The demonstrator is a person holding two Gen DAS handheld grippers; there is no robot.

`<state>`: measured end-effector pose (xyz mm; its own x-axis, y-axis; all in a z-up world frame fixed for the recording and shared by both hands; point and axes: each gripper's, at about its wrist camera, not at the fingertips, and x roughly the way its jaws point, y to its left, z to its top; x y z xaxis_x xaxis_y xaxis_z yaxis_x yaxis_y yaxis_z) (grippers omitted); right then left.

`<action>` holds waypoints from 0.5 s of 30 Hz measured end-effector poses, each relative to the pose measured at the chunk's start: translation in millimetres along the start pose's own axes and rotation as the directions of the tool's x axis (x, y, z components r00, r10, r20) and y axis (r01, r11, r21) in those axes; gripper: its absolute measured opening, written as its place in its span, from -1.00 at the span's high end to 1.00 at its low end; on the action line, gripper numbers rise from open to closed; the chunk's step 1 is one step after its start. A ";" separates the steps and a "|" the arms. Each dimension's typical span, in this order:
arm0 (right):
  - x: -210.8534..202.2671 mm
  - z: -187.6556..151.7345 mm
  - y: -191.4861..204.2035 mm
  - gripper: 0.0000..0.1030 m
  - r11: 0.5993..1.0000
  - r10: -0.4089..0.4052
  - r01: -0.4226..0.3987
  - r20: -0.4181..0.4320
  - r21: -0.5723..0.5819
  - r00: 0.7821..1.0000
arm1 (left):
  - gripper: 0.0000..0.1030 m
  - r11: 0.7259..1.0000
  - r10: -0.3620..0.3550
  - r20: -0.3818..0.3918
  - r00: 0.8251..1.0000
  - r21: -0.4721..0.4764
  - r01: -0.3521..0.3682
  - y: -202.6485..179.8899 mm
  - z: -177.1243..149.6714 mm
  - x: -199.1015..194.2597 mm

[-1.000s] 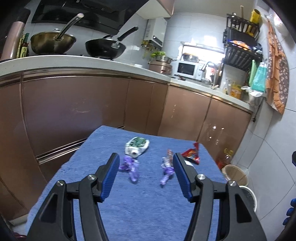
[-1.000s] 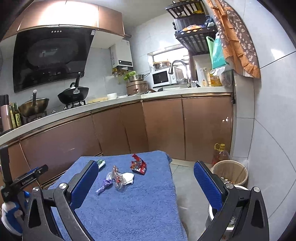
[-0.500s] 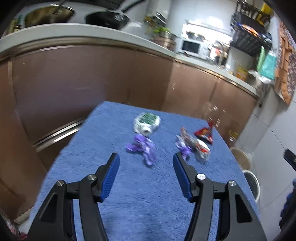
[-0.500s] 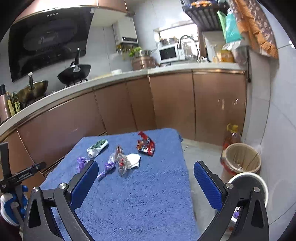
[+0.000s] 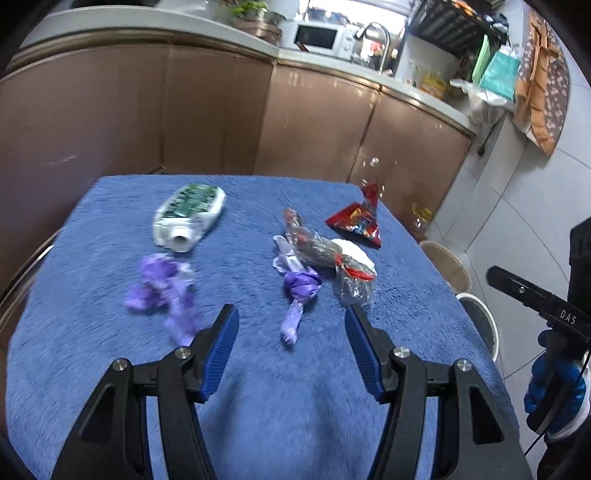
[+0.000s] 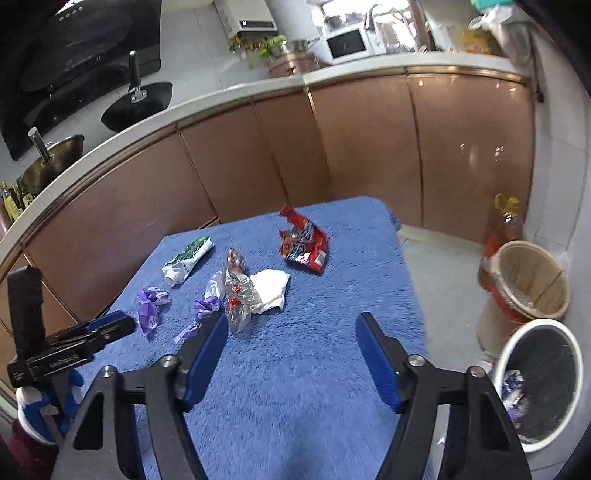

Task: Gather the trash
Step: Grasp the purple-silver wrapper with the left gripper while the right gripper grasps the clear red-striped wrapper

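A kitchen it was: copper-brown cabinet doors (image 6: 240, 155) ran in a curve under a pale countertop (image 6: 207, 98). Up on that counter sat a white microwave (image 6: 345, 43), a faucet (image 5: 376, 31) just beside it, a potted green plant (image 6: 271, 46). At the stove end, a black wok (image 6: 138, 105) and a brass-coloured pan (image 6: 55, 155) stood under a dark range hood (image 6: 74, 48). Grey floor tiles (image 6: 439, 266) met a white tiled wall (image 5: 517, 192). Bright light poured in behind the microwave. A patterned orange cloth (image 5: 541, 88) hung on the wall.

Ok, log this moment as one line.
left hand-held gripper: open, empty | right hand-held gripper: closing, empty | purple wrapper: between left fingers | white bin: floor
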<state>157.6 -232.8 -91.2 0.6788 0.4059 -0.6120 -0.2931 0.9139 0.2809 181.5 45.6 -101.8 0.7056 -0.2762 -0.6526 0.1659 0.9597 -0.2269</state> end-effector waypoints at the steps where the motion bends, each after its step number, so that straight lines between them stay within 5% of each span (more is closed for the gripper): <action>1: 7.3 1.5 0.2 -0.19 1.000 0.011 -0.011 -0.010 -0.003 1.000 | -0.11 1.000 -0.006 -0.011 1.000 0.006 0.006 -1.2 2.2 8.0; 8: 54.2 12.7 14.1 0.00 0.992 0.115 -0.118 -0.074 -0.045 0.991 | -0.09 0.999 -0.030 -0.096 0.995 0.035 0.034 -4.4 6.5 61.3; 15: 96.5 15.9 31.2 0.20 0.982 0.161 -0.172 -0.140 -0.073 0.977 | 0.32 0.998 -0.059 -0.145 0.988 -0.001 0.059 4.5 1.7 87.3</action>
<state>224.7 -165.4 -129.8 0.5221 0.5452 -0.6559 -0.4538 0.8287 0.3276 245.0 25.8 -158.5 0.5868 -0.3369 -0.7363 0.2065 0.9415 -0.2662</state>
